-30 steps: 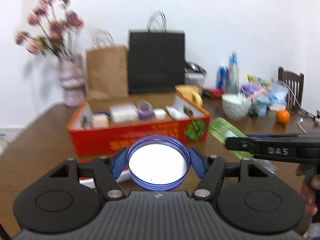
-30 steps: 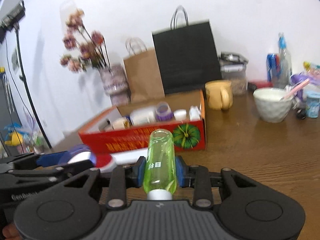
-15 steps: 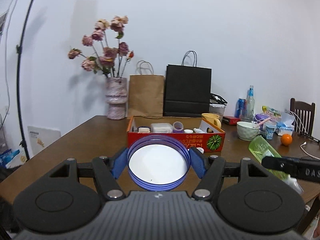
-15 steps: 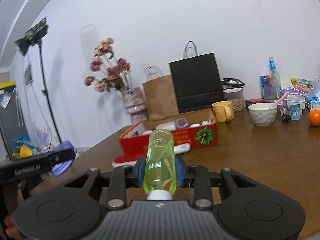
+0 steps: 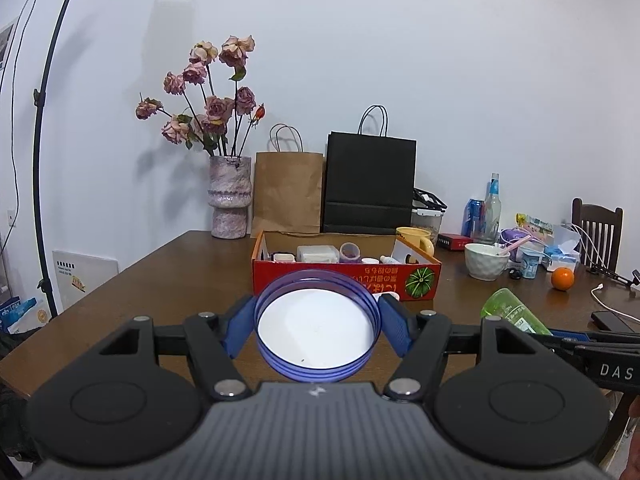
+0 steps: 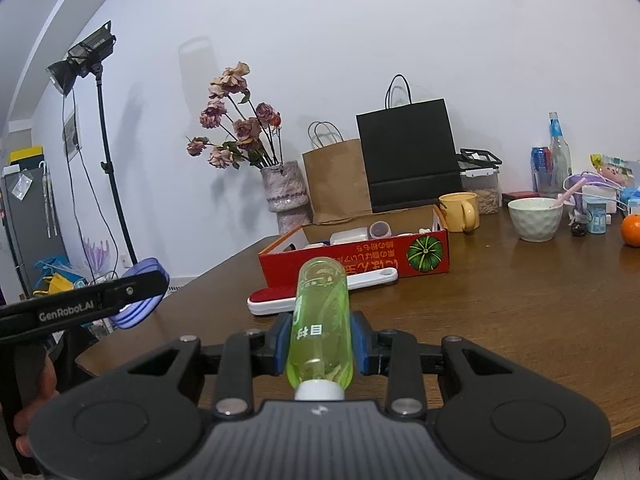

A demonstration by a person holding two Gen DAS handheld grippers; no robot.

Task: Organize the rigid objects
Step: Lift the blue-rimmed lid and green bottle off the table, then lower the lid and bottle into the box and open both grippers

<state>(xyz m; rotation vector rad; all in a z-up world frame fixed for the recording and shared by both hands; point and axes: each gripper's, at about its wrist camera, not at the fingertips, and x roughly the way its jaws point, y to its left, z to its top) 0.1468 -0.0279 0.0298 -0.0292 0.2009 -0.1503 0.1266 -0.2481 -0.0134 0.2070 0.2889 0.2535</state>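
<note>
**Lid and bottle held above the near bench edge, red box ahead**

Lid (image 5: 318, 326), round and purple with a white inside, sits between the blue pads of the left tongs (image 5: 318, 330), which are closed on its rim from both sides. The right tongs (image 6: 320, 346) are closed on a green bottle (image 6: 320, 316), its white cap pointing back to the camera and its base pointing forward. Both things are in the air near the near edge of the bench (image 6: 520, 304), well apart from the red box (image 5: 346, 272).

The red box lies further on the bench and already has small containers inside. Just in front of it lies a lint brush (image 6: 320, 292) with a red face.

I judge the step is to carry both things to the box. To do it well, bring one hand at a time, pass above the brush, and look for a free place, which seems to be at the left end of the box. Lower the bottle on its side before loosening the grip, so it does not roll. Keep the lid flat while lowering.
</note>
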